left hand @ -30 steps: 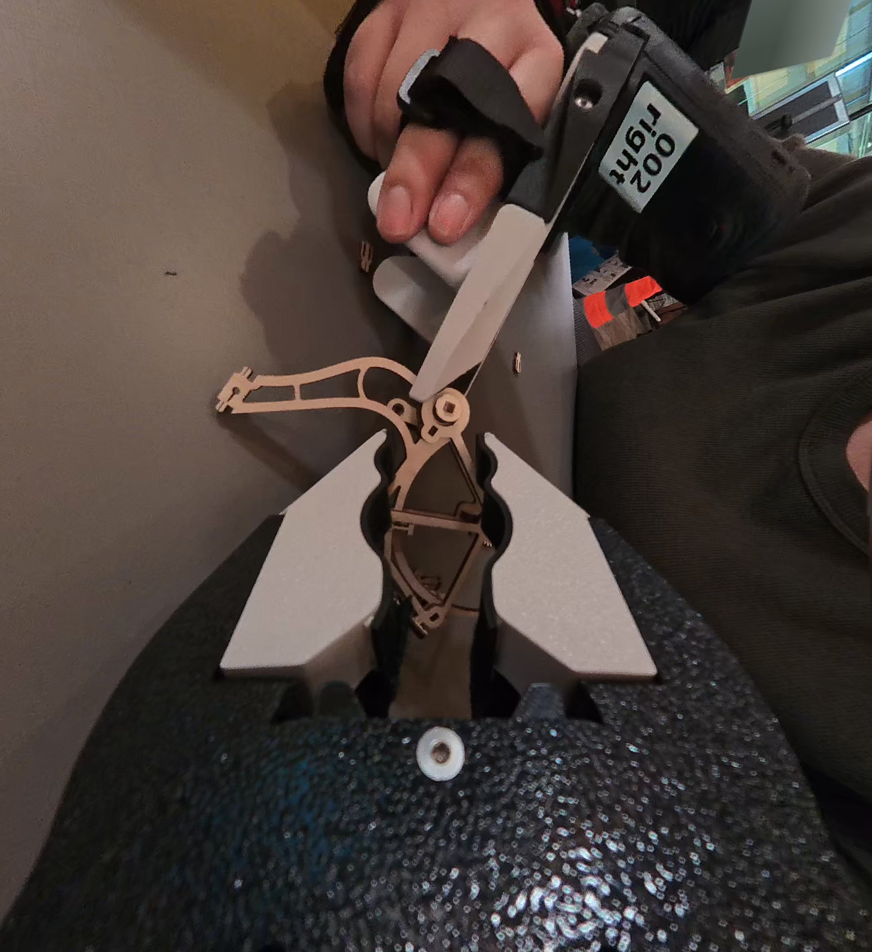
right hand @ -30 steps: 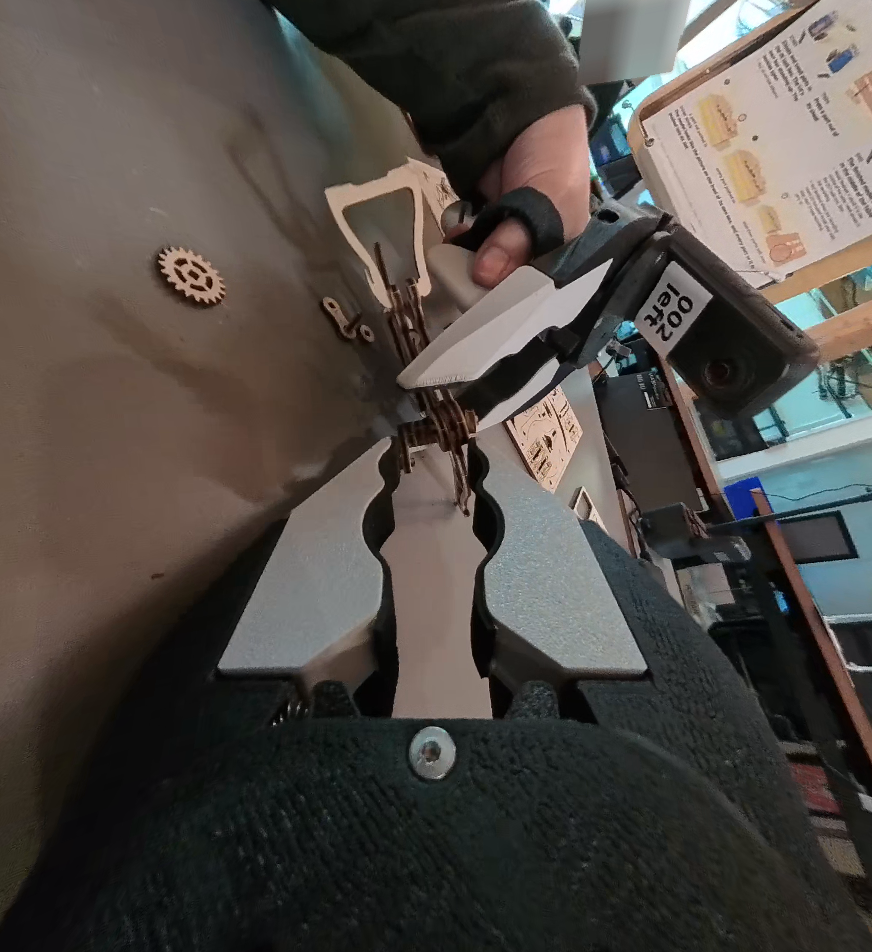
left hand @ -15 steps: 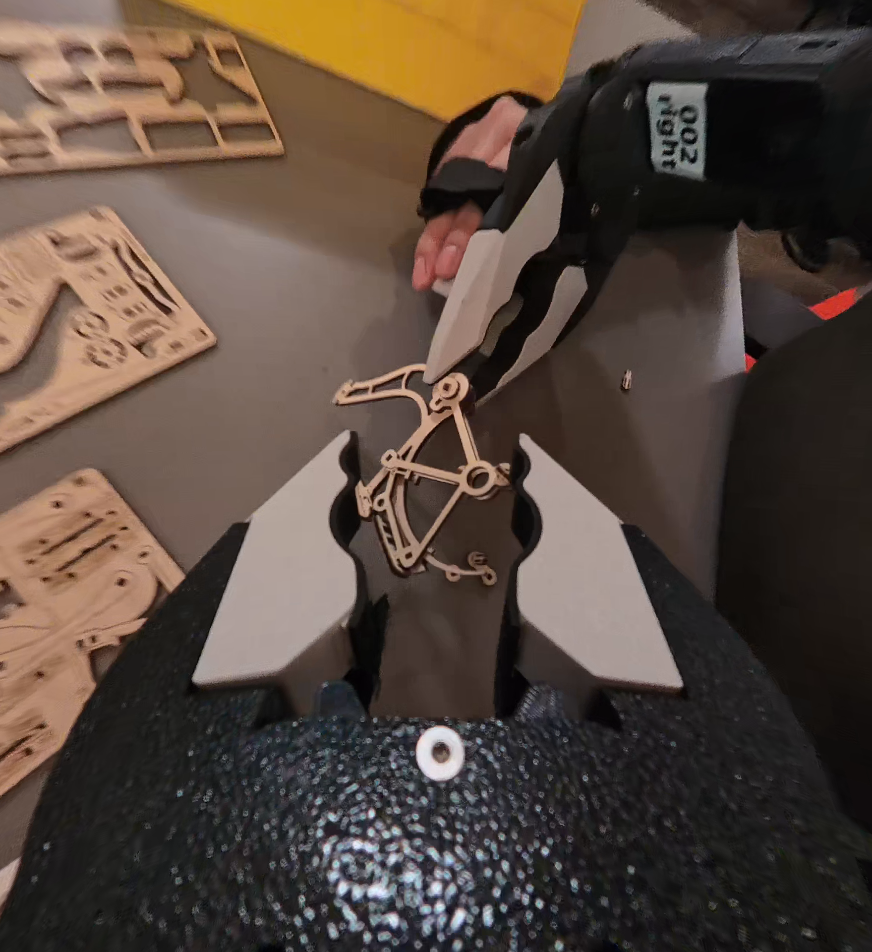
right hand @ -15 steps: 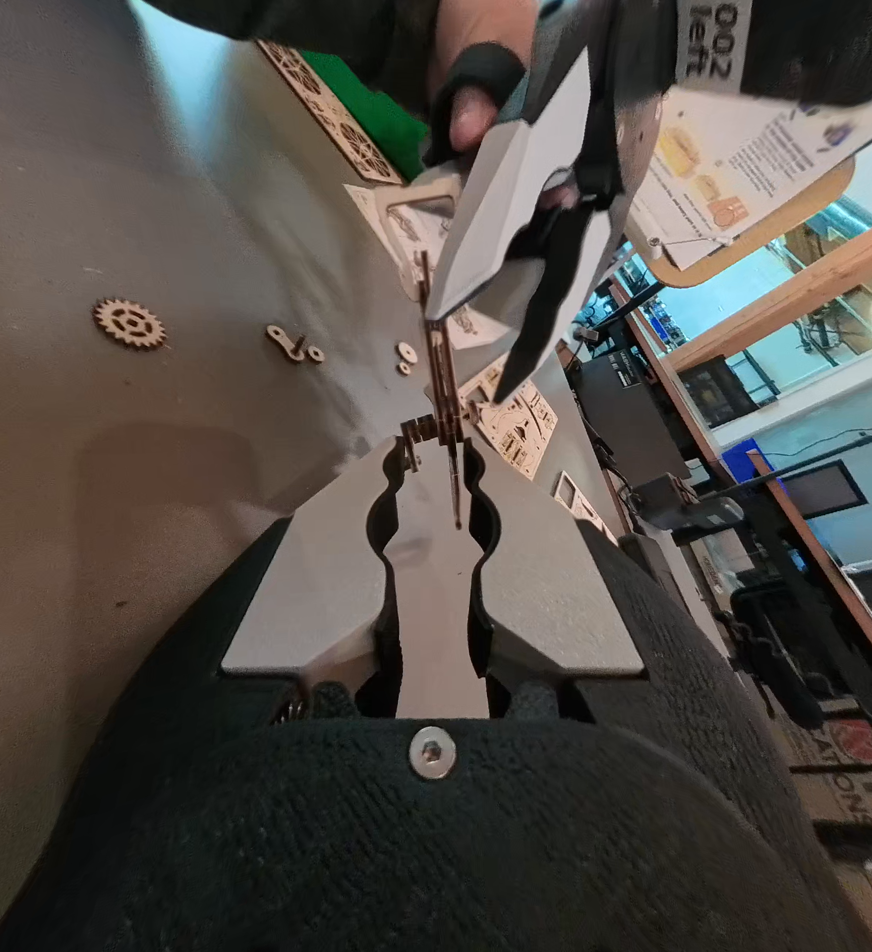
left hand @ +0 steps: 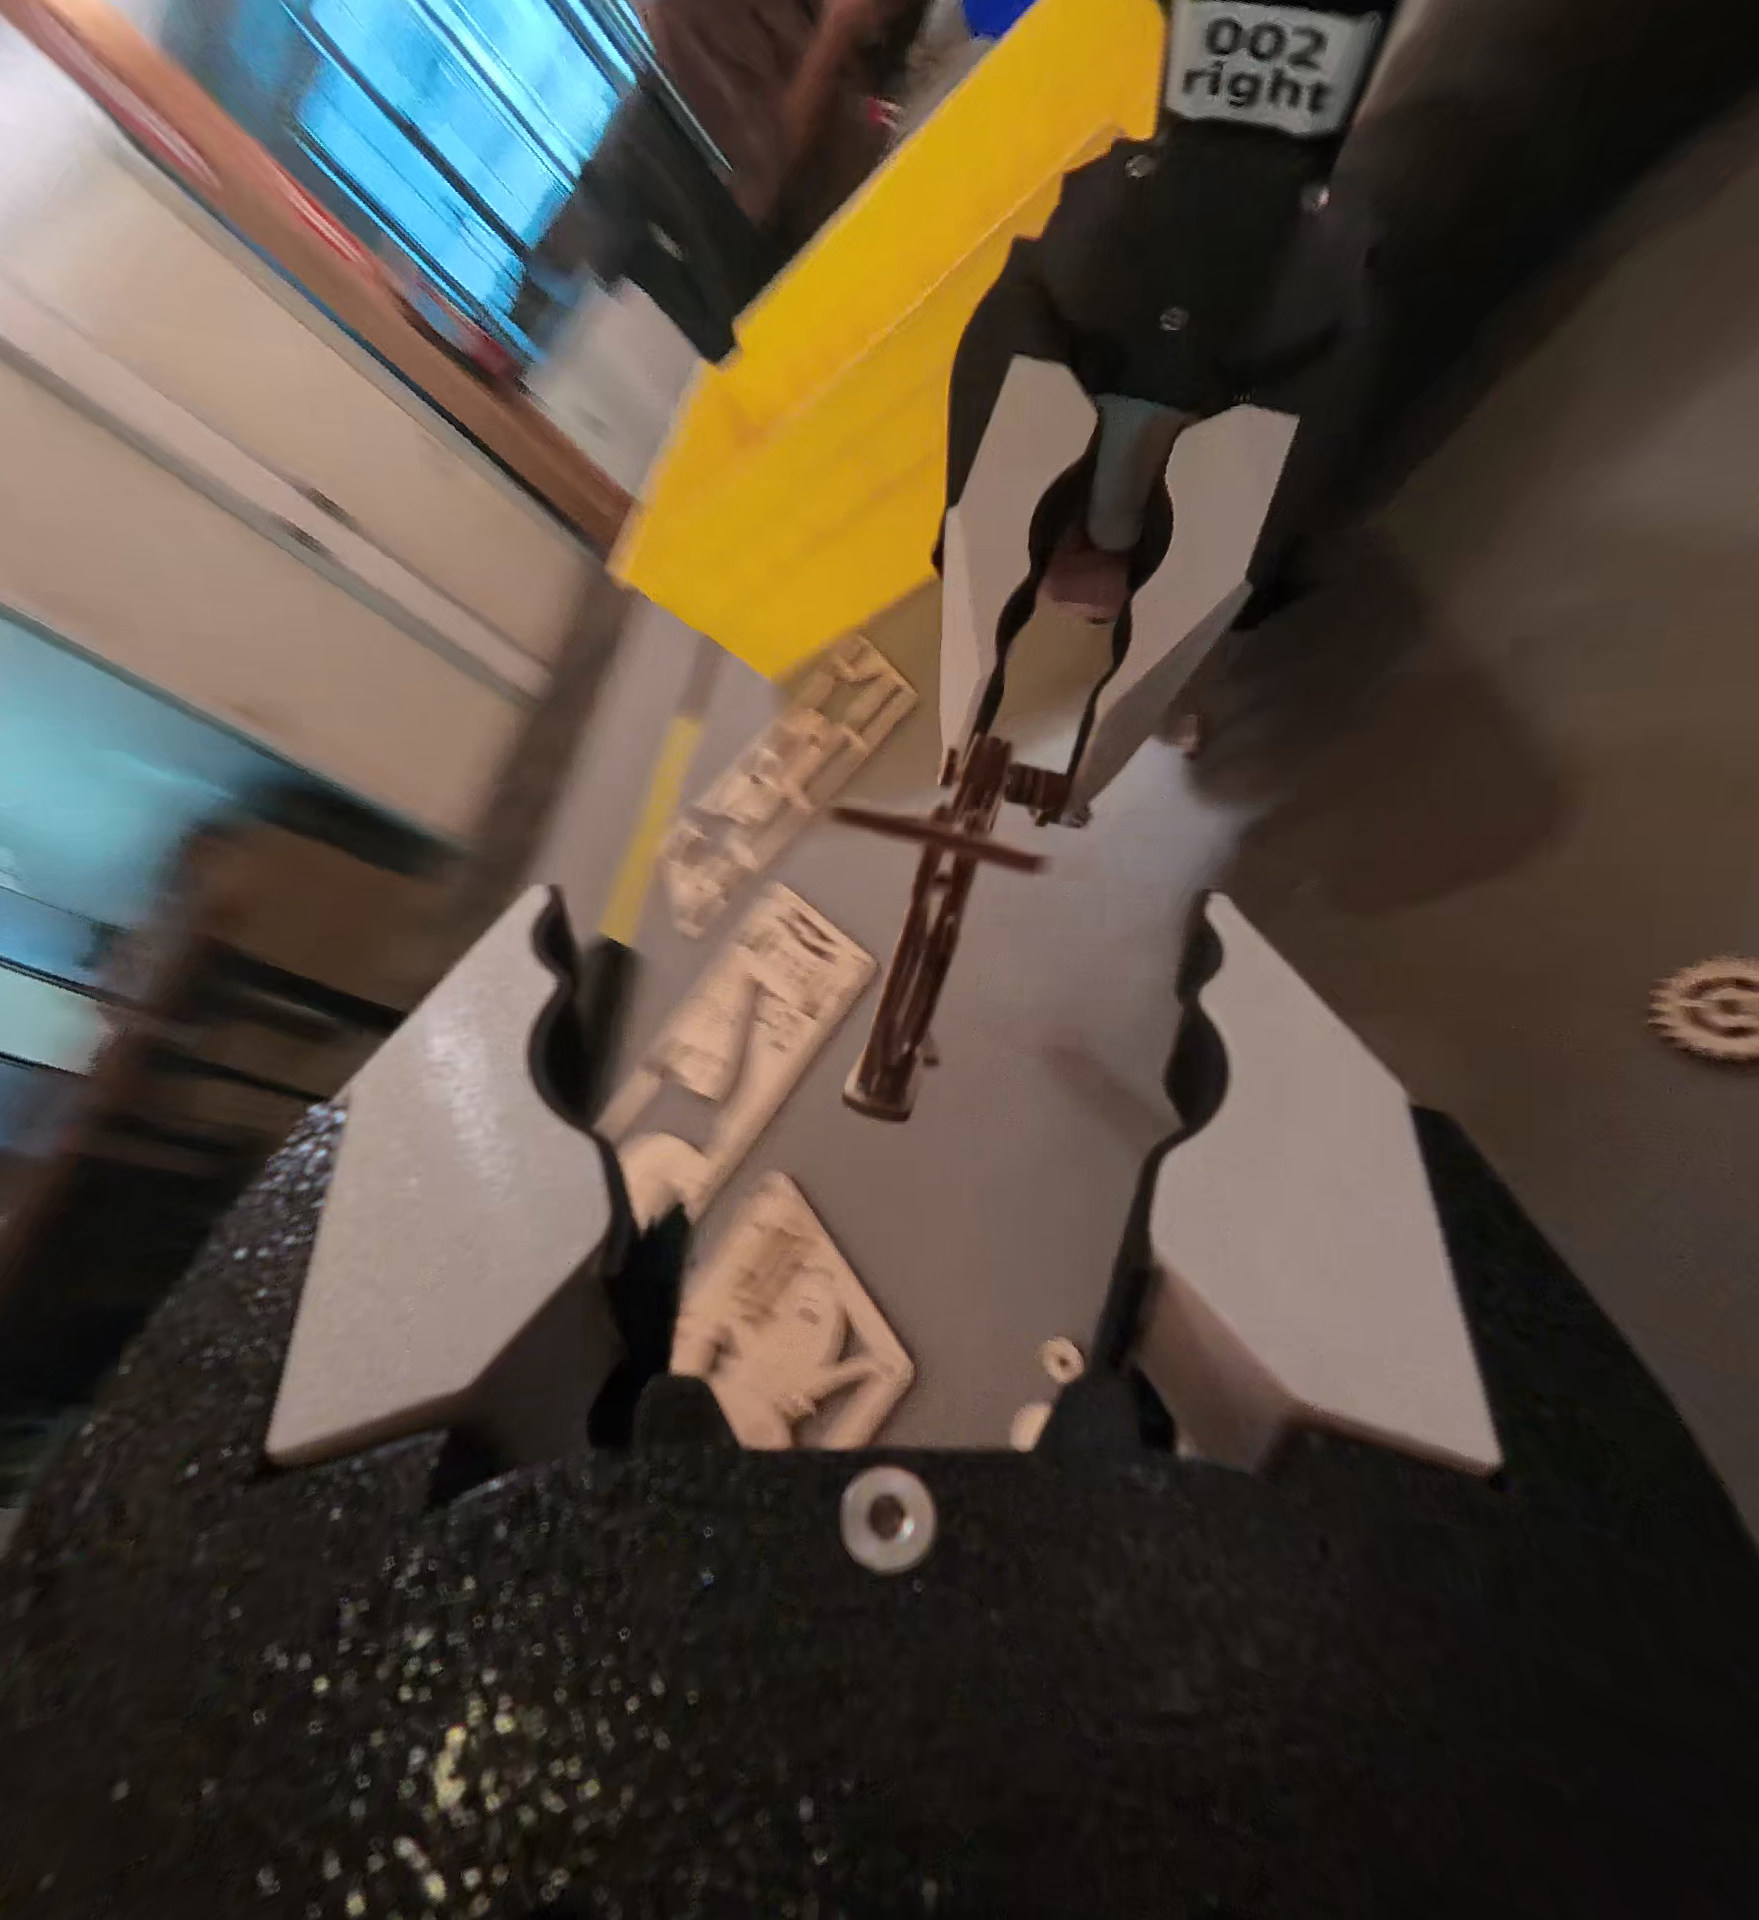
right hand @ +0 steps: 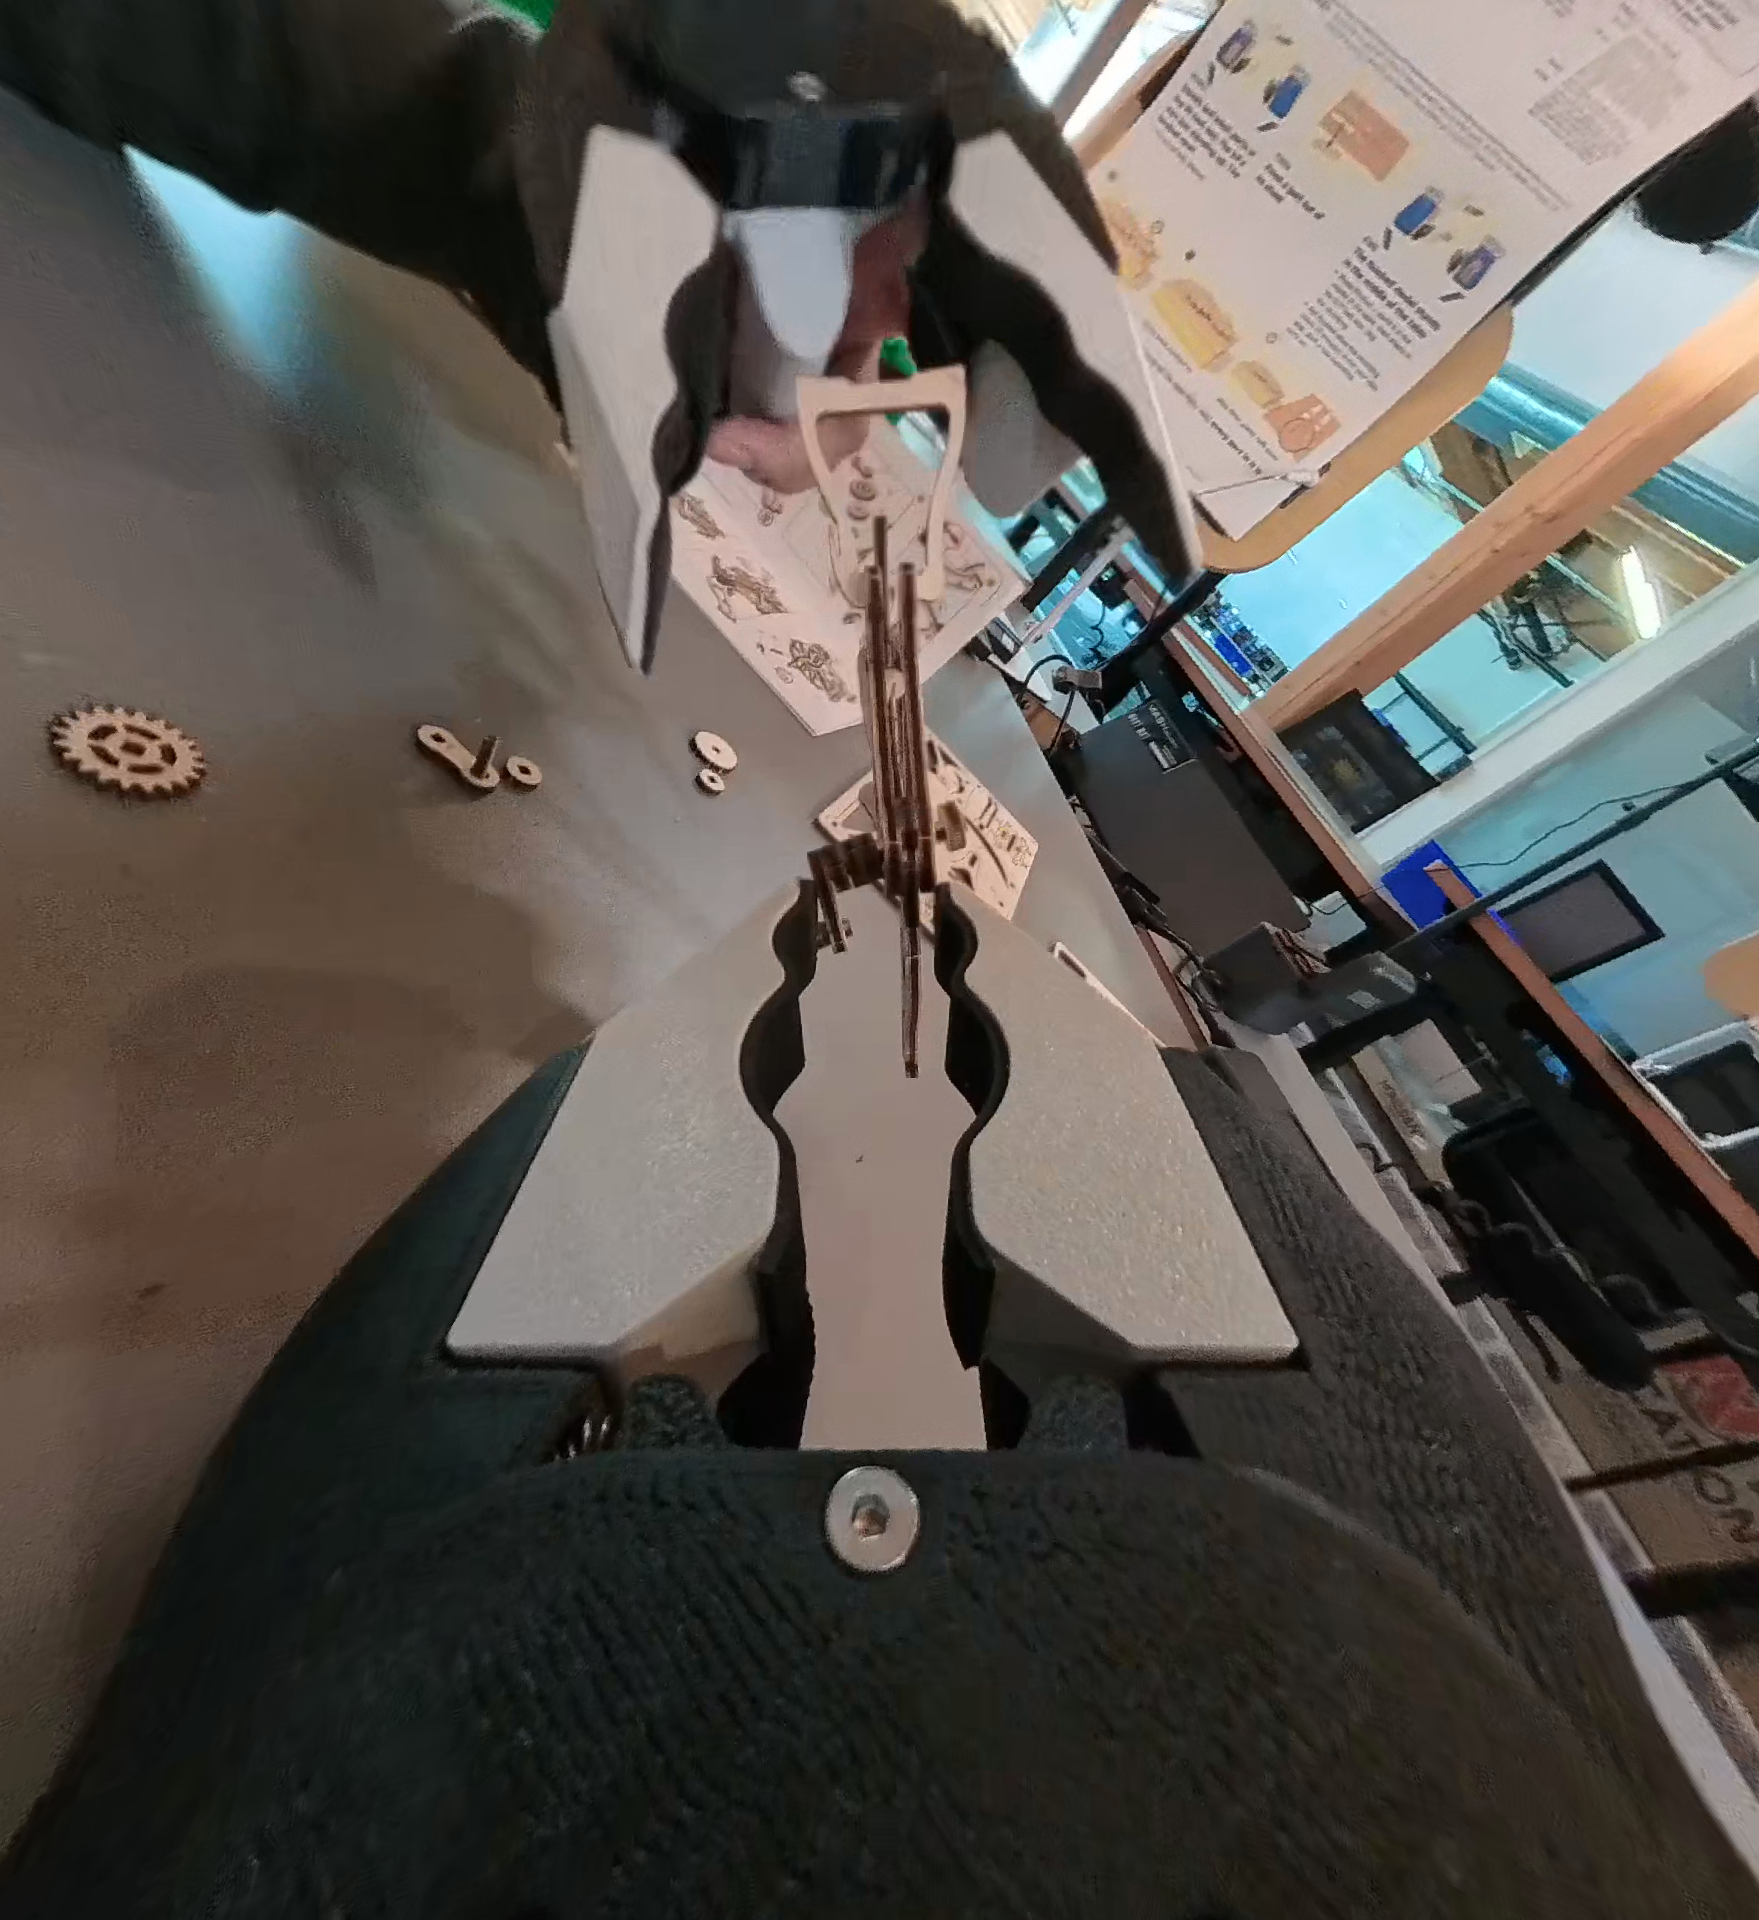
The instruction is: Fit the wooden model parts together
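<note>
- Wooden model piece (right hand: 896,790) hangs above the grey table (right hand: 231,1039), seen edge-on, its near end pinched between the tips of the right claw (right hand: 880,920).
- Left claw (left hand: 875,1023) is spread wide and holds nothing; the piece's free end sits between its fingers without touching them.
- Risk, as I judge it: the grip is only at the tips, so a sideways bump from the left claw could twist the thin piece loose or snap it.
- Loose cog (right hand: 127,750) and small bits (right hand: 478,758) lie well apart on the table.

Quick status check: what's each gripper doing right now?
Left gripper: open, holding nothing.
Right gripper: shut on the wooden model assembly at its tips.
</note>
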Available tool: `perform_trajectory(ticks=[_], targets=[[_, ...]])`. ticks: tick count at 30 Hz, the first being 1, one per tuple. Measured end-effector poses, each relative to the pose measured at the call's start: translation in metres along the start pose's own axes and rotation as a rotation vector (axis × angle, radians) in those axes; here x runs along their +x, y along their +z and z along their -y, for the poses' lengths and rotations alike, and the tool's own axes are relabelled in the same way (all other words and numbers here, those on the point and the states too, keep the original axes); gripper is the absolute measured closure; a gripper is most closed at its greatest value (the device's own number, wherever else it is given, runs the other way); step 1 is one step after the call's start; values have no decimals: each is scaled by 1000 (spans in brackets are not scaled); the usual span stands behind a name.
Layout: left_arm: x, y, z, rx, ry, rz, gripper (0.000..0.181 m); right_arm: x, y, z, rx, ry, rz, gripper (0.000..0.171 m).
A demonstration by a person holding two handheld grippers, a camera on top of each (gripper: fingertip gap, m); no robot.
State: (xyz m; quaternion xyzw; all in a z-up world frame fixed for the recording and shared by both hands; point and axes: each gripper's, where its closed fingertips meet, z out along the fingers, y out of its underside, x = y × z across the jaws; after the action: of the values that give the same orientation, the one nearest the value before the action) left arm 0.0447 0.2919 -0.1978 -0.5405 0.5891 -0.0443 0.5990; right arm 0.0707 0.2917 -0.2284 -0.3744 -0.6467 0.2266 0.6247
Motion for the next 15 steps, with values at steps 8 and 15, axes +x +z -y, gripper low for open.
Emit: perform_trajectory(ticks=[8, 15], targets=[[29, 19, 14, 123, -41, -11, 87, -3, -9, 21, 134, 114, 41, 151], [37, 14, 30, 228, -71, -29, 125, -13, -11, 29, 177, 131, 95, 151]])
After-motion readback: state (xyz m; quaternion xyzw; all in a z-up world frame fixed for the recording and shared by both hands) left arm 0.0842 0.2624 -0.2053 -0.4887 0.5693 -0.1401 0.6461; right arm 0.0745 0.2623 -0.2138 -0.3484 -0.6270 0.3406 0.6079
